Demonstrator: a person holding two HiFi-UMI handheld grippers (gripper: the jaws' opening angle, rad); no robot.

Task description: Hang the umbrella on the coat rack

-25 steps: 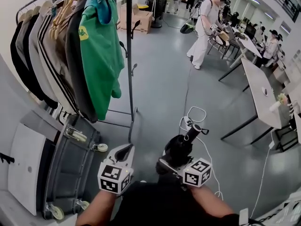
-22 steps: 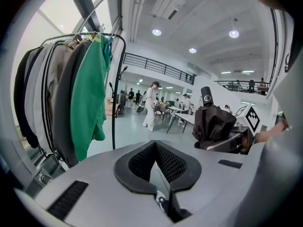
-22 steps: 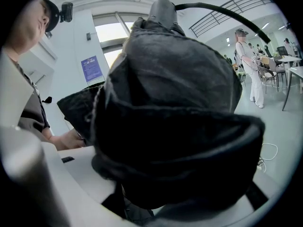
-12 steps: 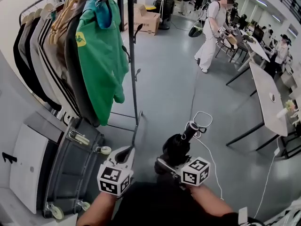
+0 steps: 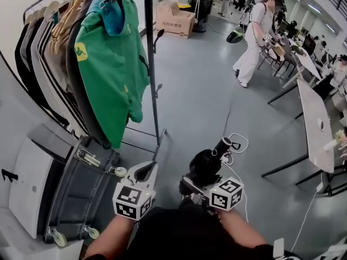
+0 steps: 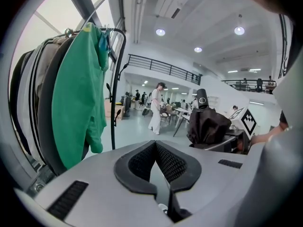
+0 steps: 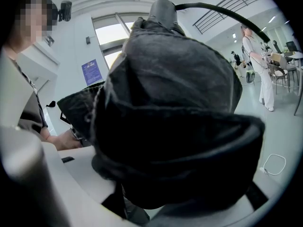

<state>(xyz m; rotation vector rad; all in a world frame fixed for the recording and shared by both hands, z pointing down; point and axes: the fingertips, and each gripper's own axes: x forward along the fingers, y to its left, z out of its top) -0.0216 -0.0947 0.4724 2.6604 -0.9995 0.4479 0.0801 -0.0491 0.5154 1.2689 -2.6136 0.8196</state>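
Note:
A folded black umbrella (image 5: pixel 207 164) sticks forward and up from my right gripper (image 5: pixel 196 184), which is shut on its bundled fabric; its handle (image 5: pixel 223 145) points away from me. In the right gripper view the umbrella (image 7: pixel 175 103) fills almost the whole picture and hides the jaws. My left gripper (image 5: pixel 145 171) is beside it, shut and holding nothing, its pads touching at the tips (image 6: pixel 154 144). The coat rack's black pole (image 5: pixel 151 64) rises just ahead on the left. A green shirt (image 5: pixel 111 64) and several dark and striped garments hang from the rack. The umbrella (image 6: pixel 206 126) also shows at the right of the left gripper view.
A grey wheeled cart (image 5: pixel 81 188) lies on its side at the rack's foot. A white cable (image 5: pixel 237 143) loops on the floor ahead. Long tables (image 5: pixel 314 118) stand at the right. A person in white (image 5: pixel 255 42) stands farther back, with a cardboard box (image 5: pixel 176 18) beyond.
Both grippers and the umbrella have travelled forward across the floor. The rack pole and green shirt now stand closer, and the floor cable lies nearer the umbrella's handle.

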